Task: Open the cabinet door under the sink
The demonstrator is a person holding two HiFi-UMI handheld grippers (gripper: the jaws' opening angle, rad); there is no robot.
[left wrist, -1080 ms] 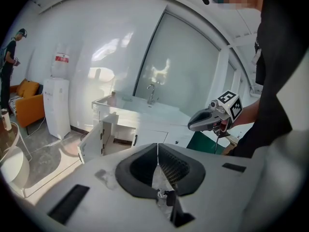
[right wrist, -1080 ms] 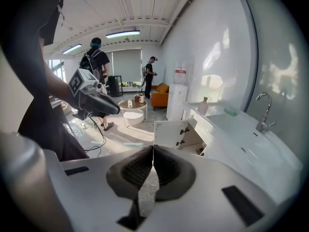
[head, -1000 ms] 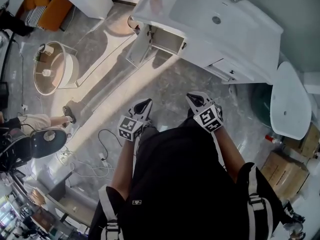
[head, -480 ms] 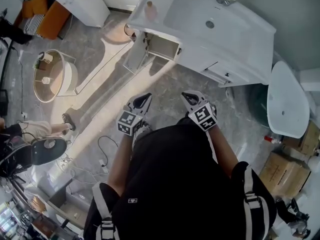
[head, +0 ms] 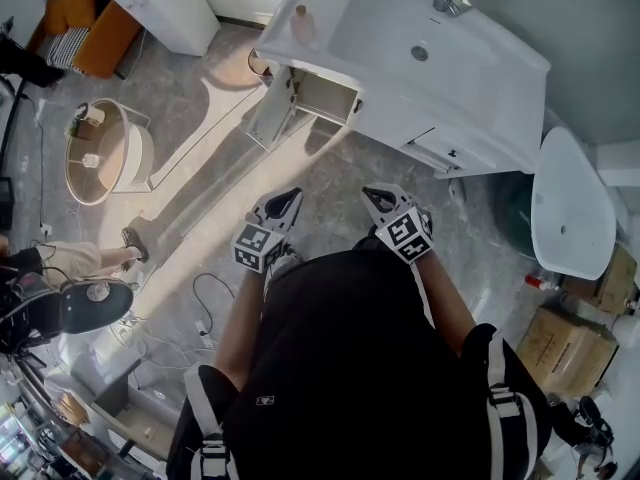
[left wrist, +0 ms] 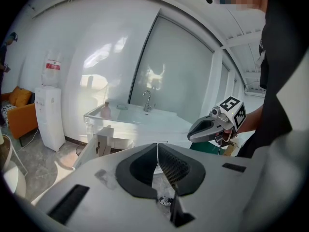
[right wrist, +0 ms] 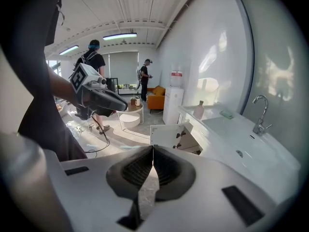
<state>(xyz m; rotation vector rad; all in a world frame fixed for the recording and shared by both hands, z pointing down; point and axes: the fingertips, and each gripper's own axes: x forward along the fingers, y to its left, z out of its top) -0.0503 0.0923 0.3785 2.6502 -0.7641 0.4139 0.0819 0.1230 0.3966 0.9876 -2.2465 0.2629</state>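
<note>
Two grippers hung well apart from the vanity: the left gripper (head: 283, 200) and the right gripper (head: 378, 198) each had jaws pressed together on nothing. The cabinet door (head: 268, 116) stood swung out under the left end of the counter (head: 480, 78). It looked like a light, stiff, hinged panel, smooth-faced, so its free edge seemed the best hold.
</note>
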